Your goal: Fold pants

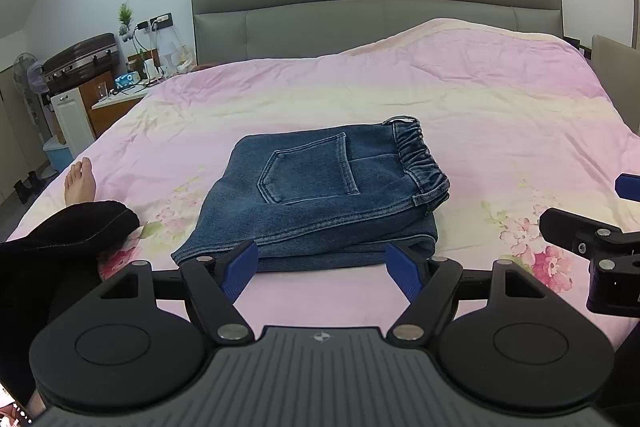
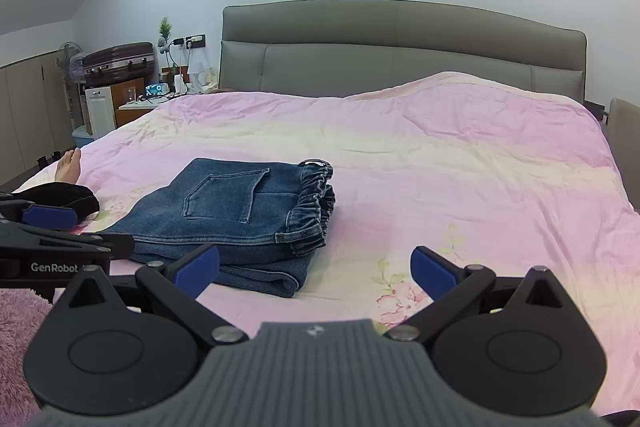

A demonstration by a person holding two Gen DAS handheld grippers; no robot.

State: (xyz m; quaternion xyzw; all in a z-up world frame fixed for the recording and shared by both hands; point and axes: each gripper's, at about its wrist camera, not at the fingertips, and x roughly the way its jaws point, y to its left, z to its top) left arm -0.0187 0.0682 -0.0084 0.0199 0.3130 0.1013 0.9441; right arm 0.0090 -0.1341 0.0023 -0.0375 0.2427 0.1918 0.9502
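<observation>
Folded pants (image 1: 320, 187) of blue denim, flat on the pink floral bedspread (image 1: 480, 107), about mid-bed, back pocket up, elastic waistband at the 2 o'clock corner of the bundle. Several layers stacked, edges roughly aligned, the lowest layer jutting out a little at the near edge.

Left tool (image 1: 320, 267) low at the 6 o'clock edge of the pants, jaws wide, blue pads just before the near hem and level with it; touching or barely apart, hard to tell from this angle. Nothing clamped between the pads.

Right tool (image 2: 316, 269) at 4 o'clock from the bundle, jaws wide as well, left pad in front of the near right corner of the denim, right pad over bare bedspread. Nothing gripped.

Grey padded headboard (image 2: 400, 47) at 12 o'clock. Bare foot (image 1: 80, 183) and black trouser leg (image 1: 68, 235) at 9 o'clock of the pants, resting on the bed. Cluttered nightstand (image 2: 140, 103) and dark suitcase (image 2: 118, 61) at 10 o'clock, beyond the bed's edge.
</observation>
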